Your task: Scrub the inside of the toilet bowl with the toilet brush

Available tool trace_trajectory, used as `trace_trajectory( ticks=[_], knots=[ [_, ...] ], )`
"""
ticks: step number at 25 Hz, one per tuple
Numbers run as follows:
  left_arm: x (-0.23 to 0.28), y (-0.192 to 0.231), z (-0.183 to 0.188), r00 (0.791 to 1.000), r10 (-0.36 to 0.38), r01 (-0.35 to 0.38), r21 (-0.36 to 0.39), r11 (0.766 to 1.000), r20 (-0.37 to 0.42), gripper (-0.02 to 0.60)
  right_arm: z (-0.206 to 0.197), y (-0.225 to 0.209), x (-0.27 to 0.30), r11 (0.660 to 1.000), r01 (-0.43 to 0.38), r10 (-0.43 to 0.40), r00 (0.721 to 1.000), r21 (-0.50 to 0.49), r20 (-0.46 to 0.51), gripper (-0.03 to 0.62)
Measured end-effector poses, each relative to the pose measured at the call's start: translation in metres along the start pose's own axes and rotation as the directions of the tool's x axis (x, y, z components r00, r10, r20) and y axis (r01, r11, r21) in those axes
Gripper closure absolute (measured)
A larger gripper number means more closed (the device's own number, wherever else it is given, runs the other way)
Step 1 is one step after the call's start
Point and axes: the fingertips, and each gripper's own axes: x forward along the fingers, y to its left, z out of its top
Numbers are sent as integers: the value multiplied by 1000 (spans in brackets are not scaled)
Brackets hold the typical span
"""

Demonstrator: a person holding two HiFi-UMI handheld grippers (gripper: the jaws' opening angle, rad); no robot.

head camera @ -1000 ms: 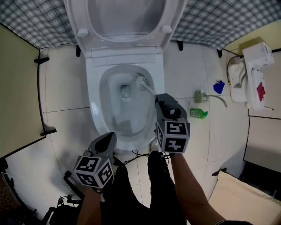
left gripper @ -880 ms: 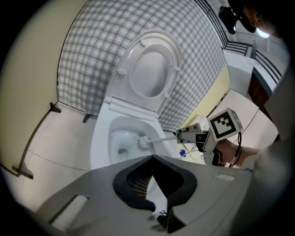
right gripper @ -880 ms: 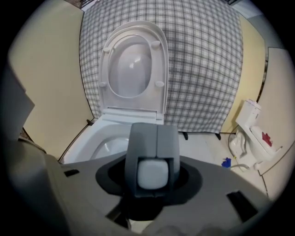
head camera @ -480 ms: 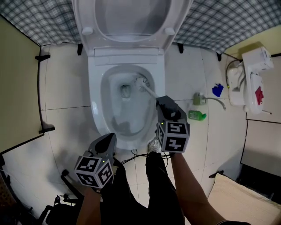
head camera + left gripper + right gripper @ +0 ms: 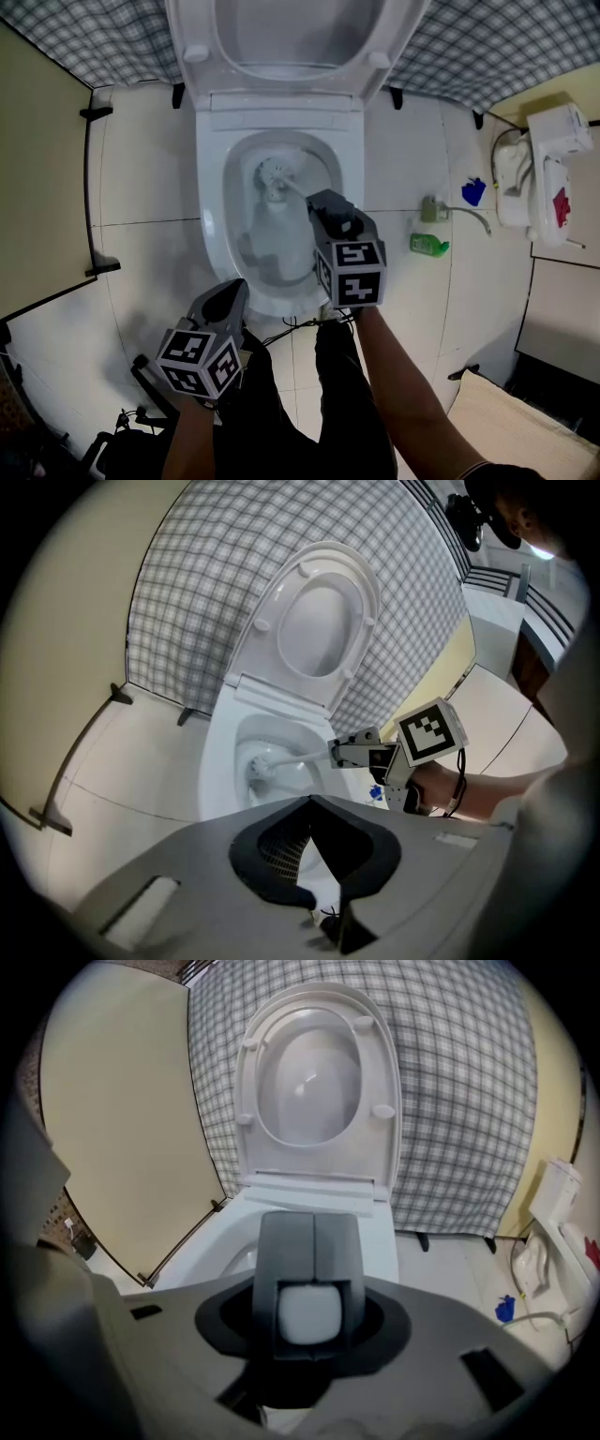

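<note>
Head view, looking down: the R gripper [image 5: 320, 202] pinched the white handle of the toilet brush [image 5: 289, 184], its jaws pressed onto it w/ the handle end filling the gap. The brush head sat inside the toilet bowl [image 5: 212, 221], toward the back by the drain hole, apparently touching porcelain. The L gripper [image 5: 231, 294] hung near the bowl's front rim, jaws pressed together on nothing, not involved. The seat and lid [image 5: 298, 28] stood raised against the checked wall.

To scrub well, probably: grip firm so the handle can't twist, press bristles to the wall, sweep round the sides & under the rim, gripper above the rim.

Containers: the bowl held only the brush head; its inside looked wet, water level unclear. A green bottle [image 5: 428, 245] sat on the floor tiles right of the toilet, contents not visible.
</note>
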Motion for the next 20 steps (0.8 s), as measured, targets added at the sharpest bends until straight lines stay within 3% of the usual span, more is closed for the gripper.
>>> trace_trajectory(
  ticks=[8, 12, 20],
  knots=[
    [4, 0, -1, 1000, 0, 0, 7, 1000, -6, 574, -15, 44, -4, 980, -152, 146, 988, -133, -51, 416],
    [6, -5, -2, 1000, -6, 6, 15, 1000, -11, 573, -37, 64, -22, 938, -250, 228, 967, -239, -115, 418],
    [7, -14, -3, 1000, -11, 12, 27, 1000, -11, 574, -87, 66, -74, 868, -373, 306, 921, -327, -240, 419]
  ],
)
